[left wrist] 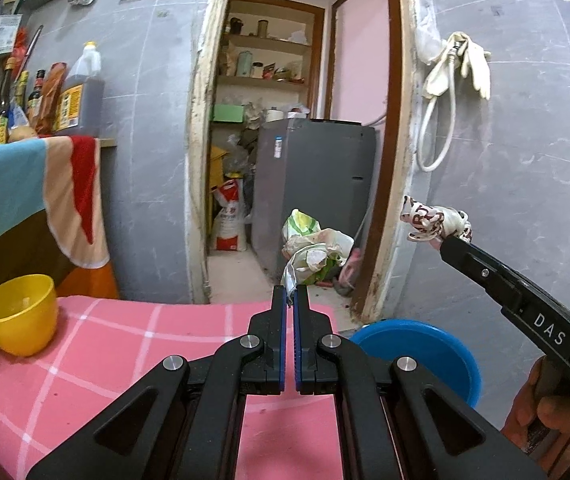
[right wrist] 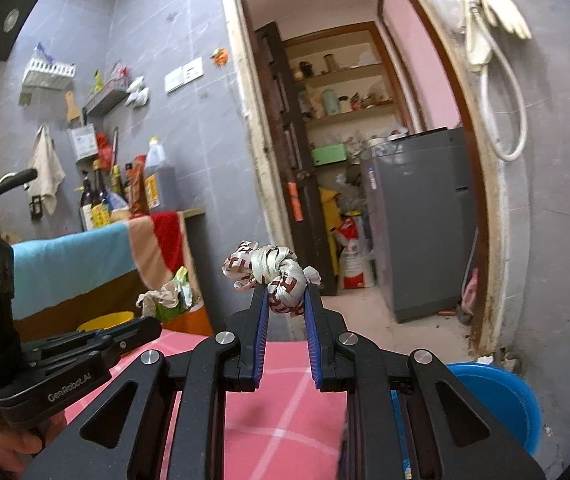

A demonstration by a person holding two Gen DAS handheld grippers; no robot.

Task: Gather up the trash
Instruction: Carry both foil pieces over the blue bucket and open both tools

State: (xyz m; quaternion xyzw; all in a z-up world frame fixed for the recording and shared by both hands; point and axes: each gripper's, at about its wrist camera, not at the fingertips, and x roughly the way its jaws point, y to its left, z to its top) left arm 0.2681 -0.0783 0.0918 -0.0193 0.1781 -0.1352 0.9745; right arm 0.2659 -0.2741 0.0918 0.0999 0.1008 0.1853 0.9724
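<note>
White knotted bag (right wrist: 271, 276) between right hand-held gripper (right wrist: 285, 294) fingers, aloft.

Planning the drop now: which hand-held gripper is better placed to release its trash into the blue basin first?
Probably right: the right hand-held gripper, holding the knotted wrapper, is on the blue basin side.

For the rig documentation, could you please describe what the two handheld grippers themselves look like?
Both are matte black linkage frames with round silver pivot pins and two straight fingers lined with ribbed blue pads. The left gripper bears white "GenRobot.AI" lettering on its side, seen from the right wrist. The right gripper bears "DAS" in white, seen from the left wrist. No cables are visible.
</note>
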